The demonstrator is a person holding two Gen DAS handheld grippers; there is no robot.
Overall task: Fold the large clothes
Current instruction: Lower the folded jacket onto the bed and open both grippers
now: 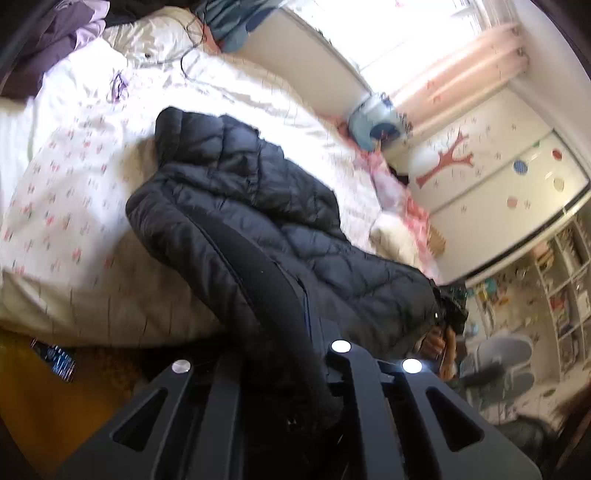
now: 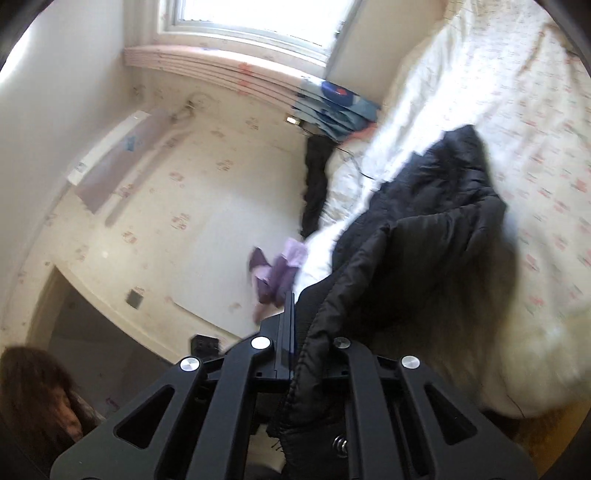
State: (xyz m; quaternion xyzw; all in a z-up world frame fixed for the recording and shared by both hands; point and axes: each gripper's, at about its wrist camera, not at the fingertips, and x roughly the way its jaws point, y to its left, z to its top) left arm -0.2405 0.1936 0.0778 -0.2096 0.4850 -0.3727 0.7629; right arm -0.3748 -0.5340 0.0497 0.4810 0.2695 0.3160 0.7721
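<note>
Gripping a black jacket (image 1: 258,221) by its edge, the left gripper (image 1: 314,354) has its fingers closed on the dark fabric, which runs from the bottom of the left wrist view up across a bed (image 1: 74,184) covered in a white quilt with small pink prints. The jacket's upper part lies on the quilt; its lower part hangs off the bed's near edge toward the camera. At right, the right gripper (image 1: 448,310) pinches the jacket's other corner. A pile of purple clothes (image 1: 55,33) sits at the bed's far corner, and a wardrobe (image 1: 498,177) with a tree sticker stands beyond.

From the right wrist view, the right gripper (image 2: 295,332) clamps a fold of the jacket (image 2: 424,240) between closed fingers, the garment trailing up onto the bed (image 2: 535,129). A window (image 2: 258,14) glows at top, and purple clothes (image 2: 277,273) lie beside the bed's edge.
</note>
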